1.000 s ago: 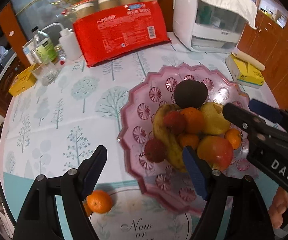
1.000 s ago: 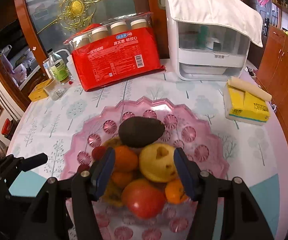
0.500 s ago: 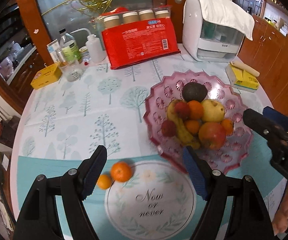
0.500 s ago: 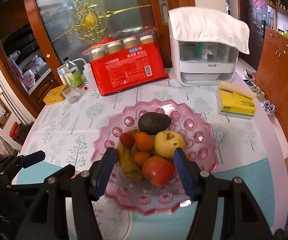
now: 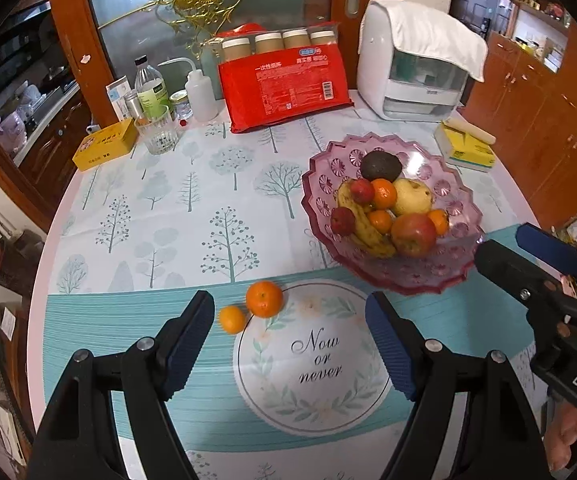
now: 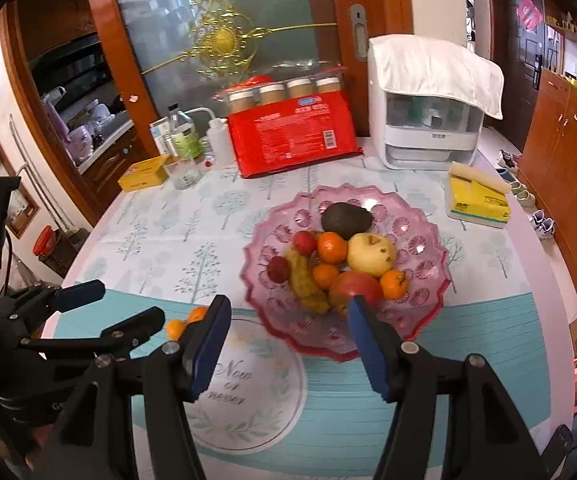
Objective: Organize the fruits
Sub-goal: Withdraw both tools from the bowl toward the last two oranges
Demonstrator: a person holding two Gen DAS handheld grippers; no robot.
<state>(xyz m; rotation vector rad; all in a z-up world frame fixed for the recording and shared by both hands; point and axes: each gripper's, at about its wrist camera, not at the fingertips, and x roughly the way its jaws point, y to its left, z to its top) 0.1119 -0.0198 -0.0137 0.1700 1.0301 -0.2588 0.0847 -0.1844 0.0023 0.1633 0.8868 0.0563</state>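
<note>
Two mandarins, a larger one and a smaller one, lie touching each other on the teal band of the tablecloth, just beside the printed round medallion and well apart from the pink glass fruit bowl. The bowl already holds an avocado, a pear, an apple, a banana, two small red fruits and three more mandarins, heaped toward its centre.

Handling, as a judgement: the loose mandarins are light, round and likely to roll; the peel is soft and yields, so a gentle pinch across the widest part, from above, should suit. The bowl looks like glass or hard plastic, rigid and possibly fragile, and the heap is crowded, so an added fruit may roll off the pile.

The left gripper points steeply down at the table, its blue-padded jaws apart and empty, the two mandarins lying beyond the left pad and outside the gap. The right gripper also points downward, jaws apart with nothing between them, aimed at the near rim of the bowl; in the left wrist view it shows at the right edge, with part of a person's hand behind it.
</note>
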